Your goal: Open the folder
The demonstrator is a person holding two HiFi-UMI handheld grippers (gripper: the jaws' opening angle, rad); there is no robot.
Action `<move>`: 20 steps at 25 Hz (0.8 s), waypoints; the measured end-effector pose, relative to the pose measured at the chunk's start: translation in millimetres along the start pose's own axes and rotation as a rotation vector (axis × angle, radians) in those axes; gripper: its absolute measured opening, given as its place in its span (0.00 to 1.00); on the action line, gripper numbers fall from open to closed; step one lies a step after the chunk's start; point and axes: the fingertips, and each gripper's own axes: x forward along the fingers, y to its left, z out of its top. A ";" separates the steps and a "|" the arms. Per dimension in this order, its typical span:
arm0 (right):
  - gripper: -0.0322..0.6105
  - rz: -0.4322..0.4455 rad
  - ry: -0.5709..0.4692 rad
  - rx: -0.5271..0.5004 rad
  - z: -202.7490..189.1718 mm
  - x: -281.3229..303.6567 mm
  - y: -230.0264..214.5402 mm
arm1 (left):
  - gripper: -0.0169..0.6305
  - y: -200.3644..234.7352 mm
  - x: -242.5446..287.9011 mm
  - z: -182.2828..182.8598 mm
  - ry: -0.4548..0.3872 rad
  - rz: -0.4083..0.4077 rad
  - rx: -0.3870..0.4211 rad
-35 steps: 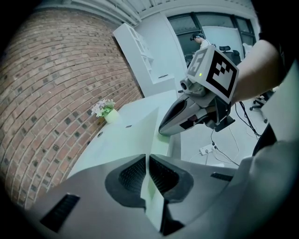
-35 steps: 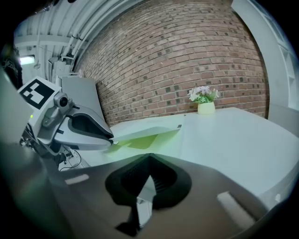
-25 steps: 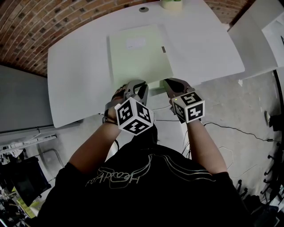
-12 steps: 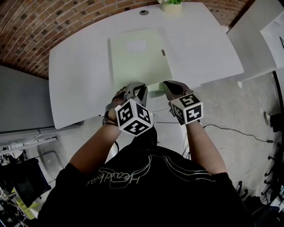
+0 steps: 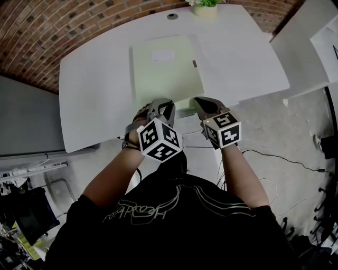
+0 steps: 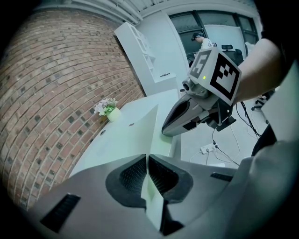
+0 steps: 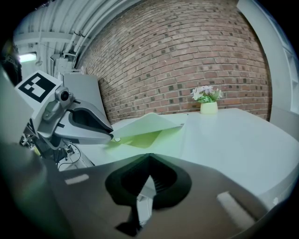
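A pale green folder (image 5: 166, 68) lies on the white table (image 5: 95, 95), its near edge at the table's front. My left gripper (image 5: 160, 105) is at that near edge. In the left gripper view its jaws (image 6: 147, 158) are closing and pinch the thin edge of the folder's cover (image 6: 152, 128). The right gripper view shows the cover (image 7: 149, 123) raised a little at the near corner, held by the left gripper (image 7: 111, 135), with brighter green inside (image 7: 140, 138). My right gripper (image 5: 199, 103) hovers just right of it, shut (image 7: 149, 161) and holding nothing.
A small potted plant (image 5: 204, 6) and a round cable hole (image 5: 172, 16) sit at the table's far edge. Brick paving lies beyond. A second white table (image 5: 311, 37) stands to the right. Cables (image 5: 280, 155) trail on the floor.
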 end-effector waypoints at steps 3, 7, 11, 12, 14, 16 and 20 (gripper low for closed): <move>0.05 0.003 0.001 -0.001 -0.7 0.2 0.7 | 0.05 -0.5 -0.7 -1.1 0.004 0.004 0.001; 0.05 0.001 0.001 -0.005 -0.5 -0.8 2.1 | 0.05 -1.4 -3.2 -1.8 0.007 0.012 0.002; 0.05 -0.001 0.012 -0.011 -2.0 -1.0 2.6 | 0.05 -0.9 -4.7 -1.8 0.008 0.017 -0.001; 0.05 0.000 0.012 -0.012 -2.0 -1.0 2.9 | 0.05 -0.7 -5.1 -2.3 0.008 0.018 -0.002; 0.05 0.000 0.013 -0.013 -2.0 -1.3 3.6 | 0.05 -1.1 -5.9 -3.1 0.008 0.020 -0.004; 0.05 -0.003 0.014 -0.015 -2.7 -1.8 4.2 | 0.05 -1.2 -7.9 -2.5 0.004 0.028 -0.002; 0.05 -0.013 0.016 -0.018 -3.1 -1.1 2.1 | 0.06 13.0 -17.5 1.6 -0.026 0.070 -0.021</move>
